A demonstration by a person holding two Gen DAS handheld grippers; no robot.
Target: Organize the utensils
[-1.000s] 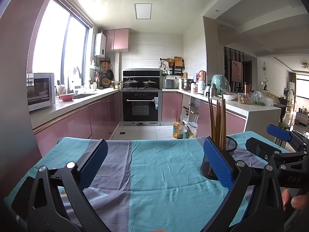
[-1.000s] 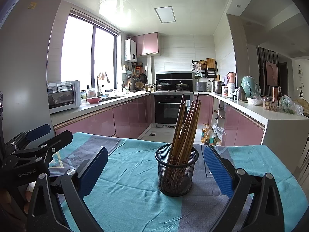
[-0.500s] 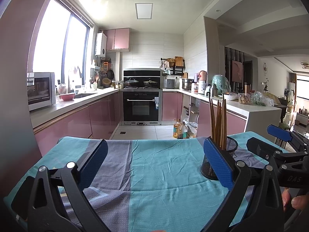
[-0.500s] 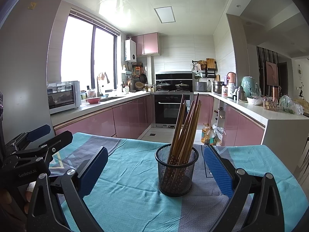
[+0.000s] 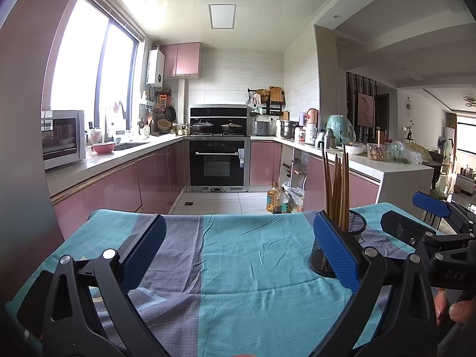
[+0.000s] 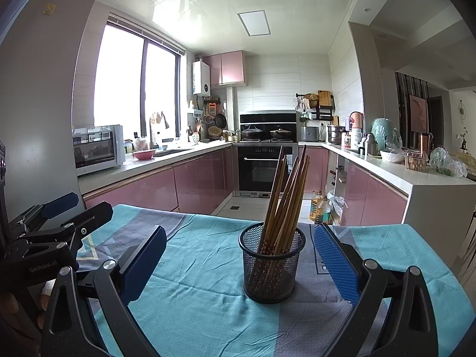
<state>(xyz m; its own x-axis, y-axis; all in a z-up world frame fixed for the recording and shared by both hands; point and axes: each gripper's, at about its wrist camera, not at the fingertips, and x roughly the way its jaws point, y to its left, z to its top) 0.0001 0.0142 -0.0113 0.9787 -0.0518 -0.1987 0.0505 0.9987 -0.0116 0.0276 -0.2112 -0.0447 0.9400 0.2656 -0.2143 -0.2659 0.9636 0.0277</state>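
Observation:
A black mesh cup point(image 6: 272, 263) stands upright on the teal and grey tablecloth point(image 6: 202, 270), holding several brown wooden chopsticks point(image 6: 287, 196) that lean to the right. My right gripper point(image 6: 238, 255) is open, with the cup a little ahead of its blue pads and nothing between them. My left gripper point(image 5: 238, 247) is open over bare cloth. In the left wrist view the cup point(image 5: 355, 229) sits partly hidden behind the right pad, with the chopsticks point(image 5: 337, 190) rising above it. The right gripper point(image 5: 431, 223) shows at that view's right edge, and the left gripper point(image 6: 56, 217) at the right wrist view's left edge.
Beyond the table's far edge lies a tiled kitchen floor with pink cabinets point(image 6: 154, 190), an oven point(image 6: 261, 166) and oil bottles point(image 6: 319, 205). A white counter point(image 5: 395, 172) with jars and bags stands to the right. A hand point(image 5: 455, 309) holds the right gripper's handle.

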